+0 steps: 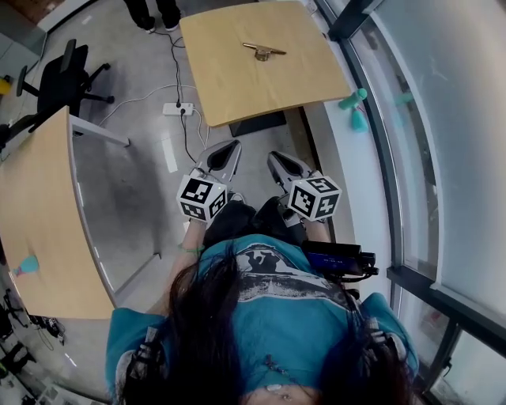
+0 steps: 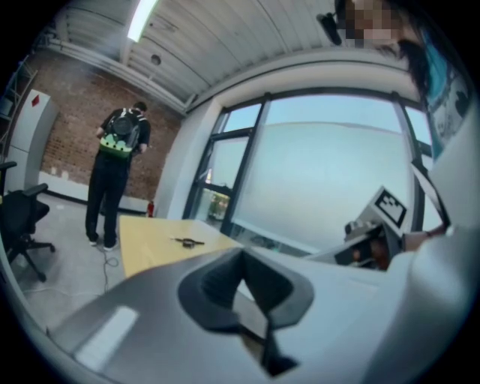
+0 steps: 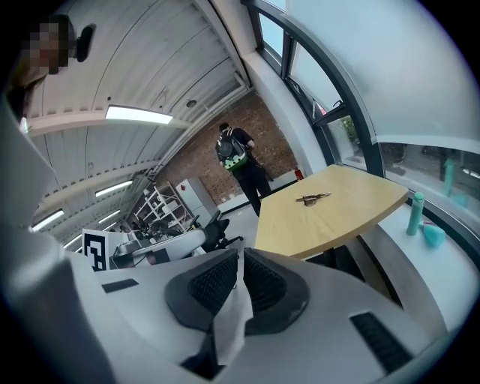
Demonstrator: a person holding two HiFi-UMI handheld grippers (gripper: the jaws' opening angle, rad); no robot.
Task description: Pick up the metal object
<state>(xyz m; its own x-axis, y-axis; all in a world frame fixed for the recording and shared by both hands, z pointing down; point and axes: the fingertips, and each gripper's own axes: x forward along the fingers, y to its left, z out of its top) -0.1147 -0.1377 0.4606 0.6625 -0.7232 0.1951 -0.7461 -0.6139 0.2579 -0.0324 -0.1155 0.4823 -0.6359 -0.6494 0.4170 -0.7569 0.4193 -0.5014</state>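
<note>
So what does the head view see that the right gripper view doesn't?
Only the head view: the white power strip on the floor and a second wooden table at left. Only the right gripper view: a ceiling light, storage shelves and a backpack. Both: the near wooden table with the metal object on it, and the teal bottle.

Too small for its shape to be told: metal object (image 1: 263, 51) on the table (image 1: 237, 87). Cropped at the top edge to legs only: standing person (image 1: 155, 12). Cut by the left edge: 2nd table (image 1: 35, 206).
</note>
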